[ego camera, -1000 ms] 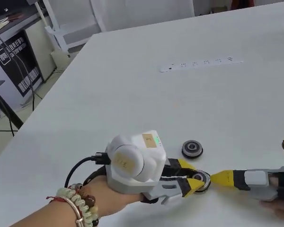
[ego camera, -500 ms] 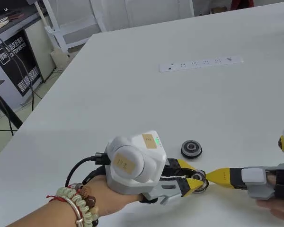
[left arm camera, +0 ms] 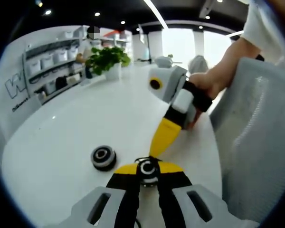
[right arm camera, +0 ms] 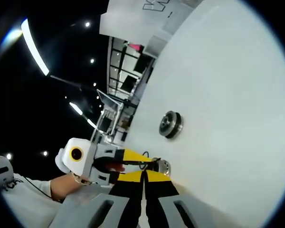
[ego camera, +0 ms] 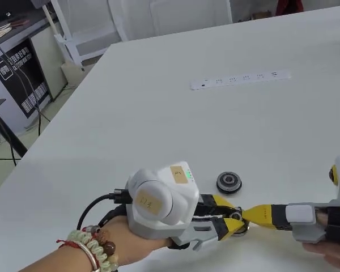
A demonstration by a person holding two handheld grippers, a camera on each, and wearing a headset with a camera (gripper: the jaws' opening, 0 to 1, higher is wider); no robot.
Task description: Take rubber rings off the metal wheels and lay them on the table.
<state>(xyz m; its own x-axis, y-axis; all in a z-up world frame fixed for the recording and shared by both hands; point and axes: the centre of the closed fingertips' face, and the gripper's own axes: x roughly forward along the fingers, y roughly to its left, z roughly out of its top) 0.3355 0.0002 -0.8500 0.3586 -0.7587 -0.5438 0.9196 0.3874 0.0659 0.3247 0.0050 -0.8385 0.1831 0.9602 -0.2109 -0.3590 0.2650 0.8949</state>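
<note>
Near the near edge of the bench, the left gripper has its fingers clenched on a metal wheel, holding it just above the surface. The right gripper comes in from the opposite side with its fingers pressed together, their tips at the wheel's rim. Whether the rubber ring is caught between them is too small to tell. A second wheel lies flat just beyond, toward the middle of the bench, with its dark ring on it.

The main risk is probably a poor bite. If the right fingers have closed on nothing, or only on the edge of the ring, a pull would slide off and the ring would snap back into its groove. A pull that is off the wheel's axis could twist the wheel in the left fingers, which grip a smooth, round metal part. It could then pop out and roll toward the near edge. If the ring comes free under tension it may spring away, or knock the second wheel.
</note>
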